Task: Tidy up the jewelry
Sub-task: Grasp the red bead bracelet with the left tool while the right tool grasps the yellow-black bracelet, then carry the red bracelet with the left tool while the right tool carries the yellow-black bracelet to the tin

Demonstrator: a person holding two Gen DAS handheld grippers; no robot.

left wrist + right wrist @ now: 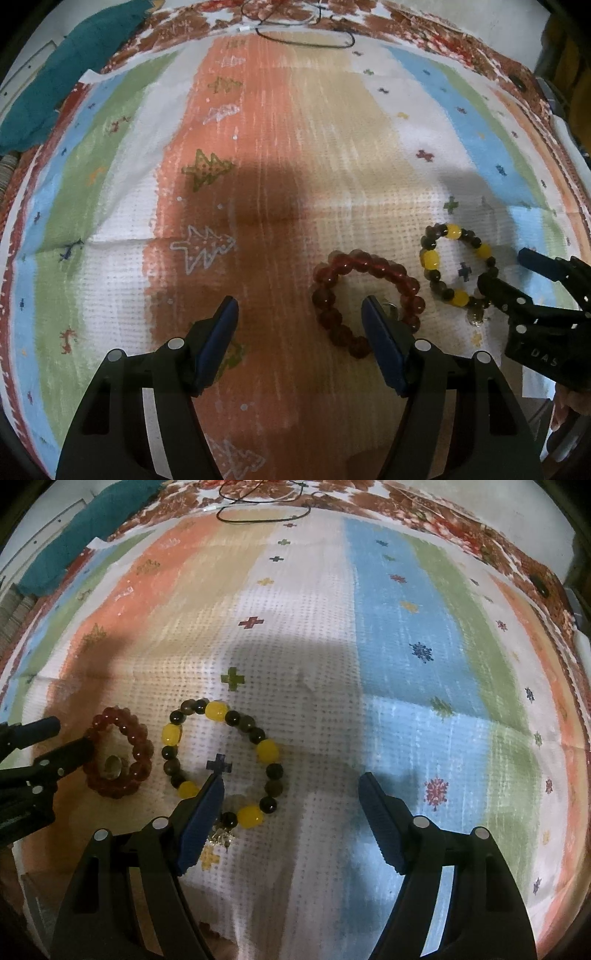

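Surface: striped cloth with small crosses and tree prints, spread flat; a crease runs across it.
Red bracelet: red bracelet of round beads lies flat on the cloth, a closed loop, slightly oval; in the left wrist view its long axis runs from upper left to lower right. A small pale charm sits inside the loop.
Yellow bracelet: yellow-and-dark bracelet lies flat just beside the red one, to its right, the two near but apart as far as the right wrist view shows. Roughly round loop, long axis tilted a little; a metal charm cluster hangs off its near edge.
Left gripper: left gripper pointing steeply down, jaws apart, nothing between them but cloth. Its right finger overlaps the near side of the red bracelet; contact unclear from this angle.
Right gripper: right gripper pointing steeply down, jaws apart, nothing clamped. Its left finger sits over the near-left arc of the yellow bracelet; the right side of the loop lies between the fingers.
Background: teal cloth at far left corner, black cord at far edge.
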